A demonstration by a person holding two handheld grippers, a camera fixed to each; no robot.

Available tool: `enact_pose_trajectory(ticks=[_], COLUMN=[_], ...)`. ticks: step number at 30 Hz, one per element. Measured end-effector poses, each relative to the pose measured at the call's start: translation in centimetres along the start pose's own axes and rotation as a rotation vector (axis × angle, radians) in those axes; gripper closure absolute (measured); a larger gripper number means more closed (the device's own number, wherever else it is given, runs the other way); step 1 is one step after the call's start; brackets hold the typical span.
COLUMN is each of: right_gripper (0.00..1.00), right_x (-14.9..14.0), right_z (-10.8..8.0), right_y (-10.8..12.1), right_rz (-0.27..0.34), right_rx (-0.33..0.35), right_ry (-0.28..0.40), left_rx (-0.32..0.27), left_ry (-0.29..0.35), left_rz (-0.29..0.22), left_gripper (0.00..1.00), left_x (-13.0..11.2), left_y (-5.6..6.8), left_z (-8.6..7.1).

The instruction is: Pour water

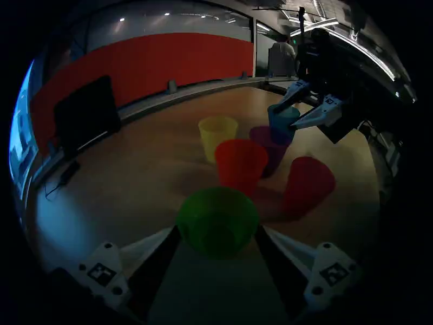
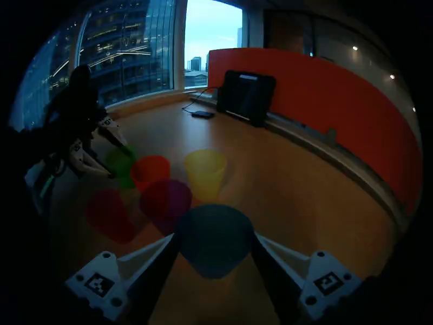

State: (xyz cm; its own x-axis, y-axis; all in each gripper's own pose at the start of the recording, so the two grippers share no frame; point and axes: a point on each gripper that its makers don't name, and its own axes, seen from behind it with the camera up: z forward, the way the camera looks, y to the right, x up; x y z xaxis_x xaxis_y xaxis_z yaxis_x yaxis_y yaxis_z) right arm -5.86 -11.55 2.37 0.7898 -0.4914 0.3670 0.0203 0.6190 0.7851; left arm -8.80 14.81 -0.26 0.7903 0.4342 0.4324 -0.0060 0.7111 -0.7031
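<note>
the left gripper (image 1: pixel 216 232) has its jaws clasped on the green cup (image 1: pixel 216 214), one finger against each side of its wall, the cup upright; whether it rests on the wooden worktop (image 1: pixel 146 168) or hangs just above it i cannot tell. across the cluster the right gripper (image 2: pixel 214 238) grasps the blue cup (image 2: pixel 214 249) the same way, jaws closed on its sides. between the two held cups stand the yellow cup (image 1: pixel 217 135), the orange-red cup (image 1: pixel 241 162), the purple cup (image 1: pixel 270 149) and the red cup (image 1: pixel 307 187), close together. the light is too dim to show water in either held cup. these look like thin plastic tumblers: light, smooth, tapered, likely to flex or slip if squeezed hard. a firm but gentle hold on the upper wall seems best, with a slow tilt so the cup does not twist in the jaws.
</note>
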Motion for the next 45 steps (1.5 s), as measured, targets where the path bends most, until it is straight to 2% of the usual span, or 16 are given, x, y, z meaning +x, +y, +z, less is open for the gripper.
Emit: enact_pose_trajectory(ticks=[8, 27, 32, 35, 45], right_gripper=[0.08, 0.07, 0.04, 0.00, 0.00], right_x=[-0.7, -2.1, -2.9, -3.0, -3.3], right_z=[0.5, 1.0, 0.9, 0.7, -1.4], right_y=[-0.3, -0.6, -0.5, -0.8, -0.8], right_rz=[0.016, 0.028, 0.029, 0.034, 0.043], right_rx=[0.002, -0.002, -0.007, -0.005, -0.030], right_ry=[-0.003, -0.016, -0.033, -0.034, -0.020], left_rx=[-0.008, -0.001, 0.001, 0.002, 0.031], left_ry=[-0.002, -0.002, 0.001, 0.001, 0.013], left_rz=[-0.024, -0.039, -0.039, -0.043, -0.053], left_gripper=[0.01, 0.01, 0.01, 0.01, 0.01], left_x=[-0.3, -1.1, -1.2, -1.3, -1.7], left_y=[0.3, 0.1, 0.1, 0.1, -0.3], left_z=[-0.5, -1.5, -1.8, -1.9, -3.2])
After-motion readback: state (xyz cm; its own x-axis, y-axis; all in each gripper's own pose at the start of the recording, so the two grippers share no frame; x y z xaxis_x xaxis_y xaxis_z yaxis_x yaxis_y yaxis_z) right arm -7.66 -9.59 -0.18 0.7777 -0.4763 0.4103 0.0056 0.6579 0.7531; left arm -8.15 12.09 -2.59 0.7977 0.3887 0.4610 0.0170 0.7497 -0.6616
